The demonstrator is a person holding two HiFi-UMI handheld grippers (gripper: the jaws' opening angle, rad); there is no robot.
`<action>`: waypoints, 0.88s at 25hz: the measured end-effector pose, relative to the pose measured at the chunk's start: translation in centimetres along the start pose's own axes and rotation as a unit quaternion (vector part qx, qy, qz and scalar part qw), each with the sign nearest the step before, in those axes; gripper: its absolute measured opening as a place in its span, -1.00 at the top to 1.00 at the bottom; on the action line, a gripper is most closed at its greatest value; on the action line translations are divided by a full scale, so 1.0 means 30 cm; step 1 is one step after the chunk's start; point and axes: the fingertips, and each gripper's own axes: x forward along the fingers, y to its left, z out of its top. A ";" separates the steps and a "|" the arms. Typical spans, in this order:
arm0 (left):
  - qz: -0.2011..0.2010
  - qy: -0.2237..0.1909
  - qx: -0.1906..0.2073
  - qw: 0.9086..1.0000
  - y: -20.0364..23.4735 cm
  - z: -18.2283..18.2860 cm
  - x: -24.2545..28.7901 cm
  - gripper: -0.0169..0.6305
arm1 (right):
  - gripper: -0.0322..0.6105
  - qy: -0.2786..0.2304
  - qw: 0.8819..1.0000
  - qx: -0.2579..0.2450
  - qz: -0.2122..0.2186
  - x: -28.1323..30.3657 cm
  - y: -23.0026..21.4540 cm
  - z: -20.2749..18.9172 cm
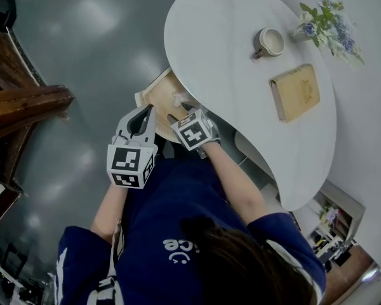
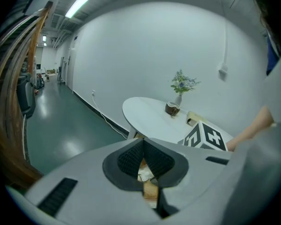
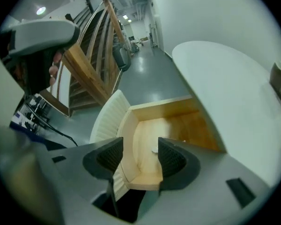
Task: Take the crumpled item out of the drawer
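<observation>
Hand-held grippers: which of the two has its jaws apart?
The right hand-held gripper: its jaws stand apart above the open wooden drawer, whereas the jaws of the left hand-held gripper meet at the tips.

The open drawer (image 3: 187,130) is reachable from above; the tabletop (image 3: 225,88) overhangs one side.

Looking down past right gripper (image 3: 140,156), jaws apart, nothing clamped. Open drawer (image 3: 165,106) mid-frame, white crumpled item (image 3: 154,150) just beside right pad. Table (image 3: 225,78) upper right, stairs (image 3: 91,67) upper left.
</observation>
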 end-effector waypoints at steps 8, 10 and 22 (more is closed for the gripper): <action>0.055 0.001 -0.039 0.998 0.086 -0.042 -0.032 0.93 | 0.15 0.077 0.994 -0.078 0.002 0.160 -0.005 -0.068; 0.066 0.005 -0.037 0.997 0.100 -0.056 -0.040 0.93 | 0.15 0.087 0.992 -0.093 -0.006 0.192 -0.020 -0.080; 0.079 0.010 -0.046 0.996 0.120 -0.117 -0.048 0.93 | 0.06 0.167 0.964 -0.200 -0.048 0.348 -0.102 -0.165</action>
